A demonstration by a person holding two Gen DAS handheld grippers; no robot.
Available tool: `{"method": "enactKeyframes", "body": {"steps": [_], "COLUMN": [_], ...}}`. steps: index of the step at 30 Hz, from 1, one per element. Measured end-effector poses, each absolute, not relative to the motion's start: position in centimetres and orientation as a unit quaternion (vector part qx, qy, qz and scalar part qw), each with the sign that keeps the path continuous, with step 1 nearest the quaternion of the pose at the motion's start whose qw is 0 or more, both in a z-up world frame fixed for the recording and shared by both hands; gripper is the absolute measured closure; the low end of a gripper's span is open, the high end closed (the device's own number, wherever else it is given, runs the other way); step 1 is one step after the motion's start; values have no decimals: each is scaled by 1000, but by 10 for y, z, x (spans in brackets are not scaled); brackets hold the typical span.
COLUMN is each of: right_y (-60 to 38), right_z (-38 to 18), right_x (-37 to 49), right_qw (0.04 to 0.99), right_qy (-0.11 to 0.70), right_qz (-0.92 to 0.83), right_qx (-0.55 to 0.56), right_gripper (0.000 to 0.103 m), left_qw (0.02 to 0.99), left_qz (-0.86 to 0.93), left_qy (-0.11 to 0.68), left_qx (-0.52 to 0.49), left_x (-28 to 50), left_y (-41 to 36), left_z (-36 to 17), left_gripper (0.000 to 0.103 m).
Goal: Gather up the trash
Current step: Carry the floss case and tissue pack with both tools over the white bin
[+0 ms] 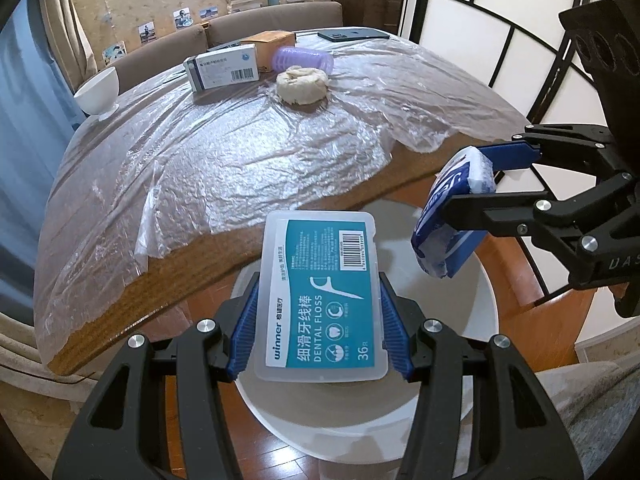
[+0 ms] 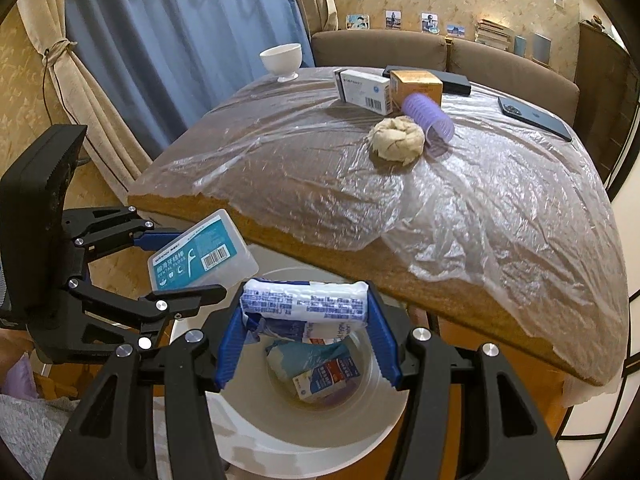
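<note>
You are holding both tongs over the white bin (image 2: 312,432) below the surface (image 1: 280,208) edge, the left tongs (image 1: 320,320) clamped on the floss box (image 1: 320,296) and the right tongs (image 2: 306,336) gripping the tissue pack (image 2: 304,306) crosswise (directly above the opening, the nearer drop).

Directly beneath both tongs the white bin (image 2: 304,436) gapes open, only a few packets lying at its bottom, so the way down is free. Just ahead of the tongs the table (image 1: 192,264) edge bars any level move forward. Beyond it the near half under the plastic sheet (image 1: 224,152) lies bare; farther on stand a dough lump (image 2: 397,142), purple roller (image 2: 429,117), two boxes and a white bowl (image 2: 281,60)
</note>
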State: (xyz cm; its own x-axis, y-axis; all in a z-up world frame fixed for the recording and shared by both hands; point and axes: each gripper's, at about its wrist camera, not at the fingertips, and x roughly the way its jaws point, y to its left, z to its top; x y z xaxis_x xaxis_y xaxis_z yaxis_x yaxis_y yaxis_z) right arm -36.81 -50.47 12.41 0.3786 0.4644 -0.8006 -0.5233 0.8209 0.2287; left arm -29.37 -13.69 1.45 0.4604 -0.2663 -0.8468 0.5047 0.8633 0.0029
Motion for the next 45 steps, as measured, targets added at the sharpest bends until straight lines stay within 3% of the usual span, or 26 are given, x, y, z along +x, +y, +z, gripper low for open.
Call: {"method": "enactKeyframes", "body": {"steps": [45], "right_y": [-495], "right_z": [54], "right_x": [-376], "right_qw": [795], "right_qy": [543], "right_qz": [269], "right_qx": [-39], "right_gripper": [49], "left_qw": [795], "left_qz": [-225], "left_qy": [534], "left_qx": [179], "left_x": [-302], "left_y": [-160], "left_z": [-63], "left_gripper": [48]}}
